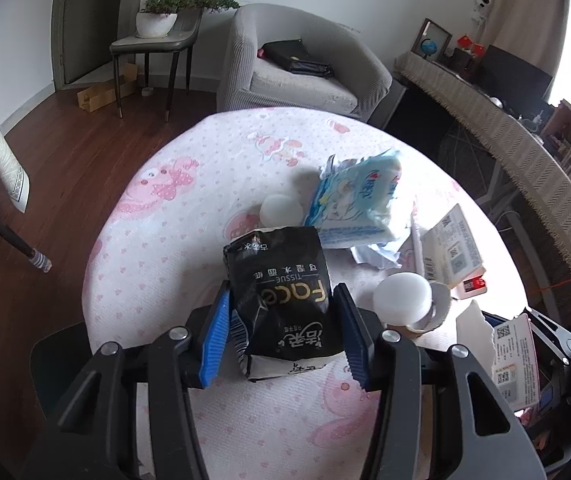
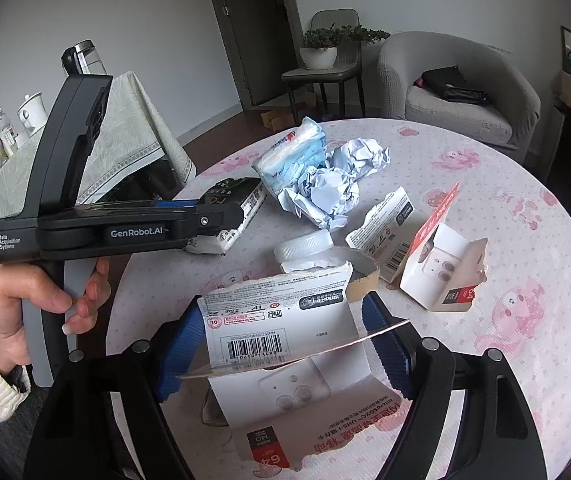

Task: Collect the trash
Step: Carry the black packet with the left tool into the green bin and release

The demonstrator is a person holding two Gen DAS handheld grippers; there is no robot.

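Observation:
A black tissue pack [image 1: 281, 280] lies on the round pink-patterned table [image 1: 157, 248]. My left gripper [image 1: 282, 289] is shut on it, its blue pads against both sides. The right wrist view shows that gripper [image 2: 237, 216] from the side, held by a person's hand [image 2: 25, 304]. My right gripper [image 2: 283, 302] is shut on a torn white card package [image 2: 281, 320], which is bent between the pads. Further back lie a blue-white tissue pack [image 2: 293, 156], crumpled paper [image 2: 325, 192], a white lid [image 2: 305, 248] and more torn card pieces [image 2: 437, 272].
A second white lid [image 1: 281, 208] lies behind the black pack. A cardboard ring [image 2: 365, 276] sits by the lid. Beyond the table stand a grey armchair [image 1: 297, 64] and a chair with a potted plant [image 1: 157, 20]. A cloth-covered table [image 2: 125, 140] stands to the left.

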